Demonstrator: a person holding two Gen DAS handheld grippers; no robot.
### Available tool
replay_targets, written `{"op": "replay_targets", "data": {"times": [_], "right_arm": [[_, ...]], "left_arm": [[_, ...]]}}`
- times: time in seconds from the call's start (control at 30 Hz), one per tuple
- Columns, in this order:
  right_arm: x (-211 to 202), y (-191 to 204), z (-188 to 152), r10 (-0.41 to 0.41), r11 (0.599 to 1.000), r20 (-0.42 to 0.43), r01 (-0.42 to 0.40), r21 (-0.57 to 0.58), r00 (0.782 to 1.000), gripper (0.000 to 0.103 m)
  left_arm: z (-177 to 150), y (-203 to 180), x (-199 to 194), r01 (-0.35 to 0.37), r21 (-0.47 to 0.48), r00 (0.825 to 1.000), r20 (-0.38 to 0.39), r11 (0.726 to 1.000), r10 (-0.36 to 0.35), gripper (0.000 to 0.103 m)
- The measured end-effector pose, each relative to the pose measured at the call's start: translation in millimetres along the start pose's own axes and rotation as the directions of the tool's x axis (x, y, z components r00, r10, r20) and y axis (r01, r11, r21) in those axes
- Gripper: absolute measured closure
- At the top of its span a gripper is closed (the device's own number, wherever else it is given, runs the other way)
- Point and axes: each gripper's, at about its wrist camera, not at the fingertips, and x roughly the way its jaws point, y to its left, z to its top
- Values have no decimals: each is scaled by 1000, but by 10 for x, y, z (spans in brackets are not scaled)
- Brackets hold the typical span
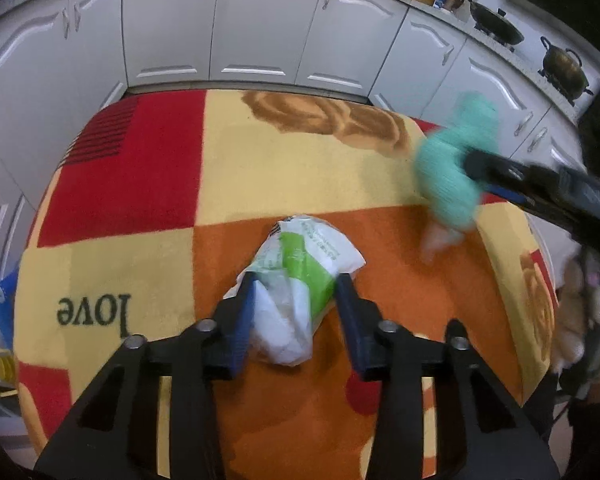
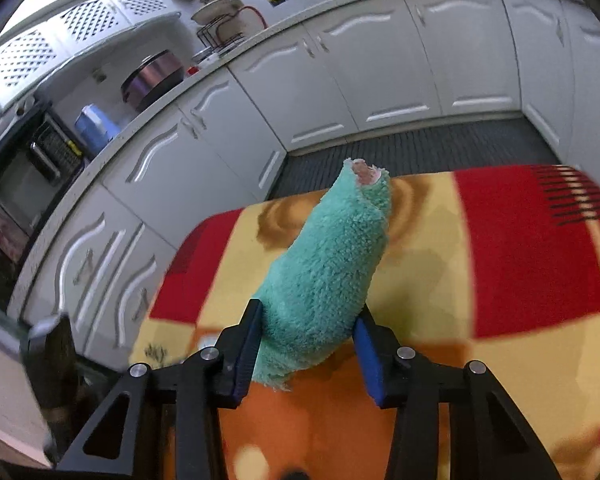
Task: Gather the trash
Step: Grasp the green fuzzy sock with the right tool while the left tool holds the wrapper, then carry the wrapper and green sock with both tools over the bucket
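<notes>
Two grippers, each pinching one item over the patchwork blanket.

The left gripper clamps a crinkled white-and-green plastic bag at lower centre, its long axis running up the frame. The right gripper squeezes a fuzzy teal cloth, a rolled tube pointing upward toward the white cabinets, above the plush red, yellow and orange blanket.

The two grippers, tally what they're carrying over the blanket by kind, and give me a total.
Crumpled plastic wrapper, white and green: 1, between the fingers of the left gripper, wrapper.
Fluffy teal cloth: 1, clamped in the right gripper, cloth.
Total: 2 items held above the patchwork blanket.
</notes>
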Motion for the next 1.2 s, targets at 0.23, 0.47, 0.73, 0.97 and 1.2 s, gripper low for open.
{"op": "replay_targets", "data": {"times": [0.23,0.47,0.73,0.97,1.2], "right_arm": [[-553,-379,-319,-21,998,40,18,57,999,60],[-882,-492,-481,-41,997,77,35,73,996,61],[-1156,-664,-585,-66,993,105,55,103,992,61],[-1264,-775,-658,-73,990,111,58,126,991,61],[-1380,-842,-726,-70,990,121,54,128,990,61]], "left_arm": [[-23,-279,-107,57,16,998,10,998,-58,78],[42,-648,-169,101,64,994,31,993,-103,79],[84,-1033,-151,121,119,991,45,986,-127,79],[97,-1281,-134,127,152,989,55,980,-136,79],[48,-1460,-141,129,170,989,53,977,-140,79]]}}
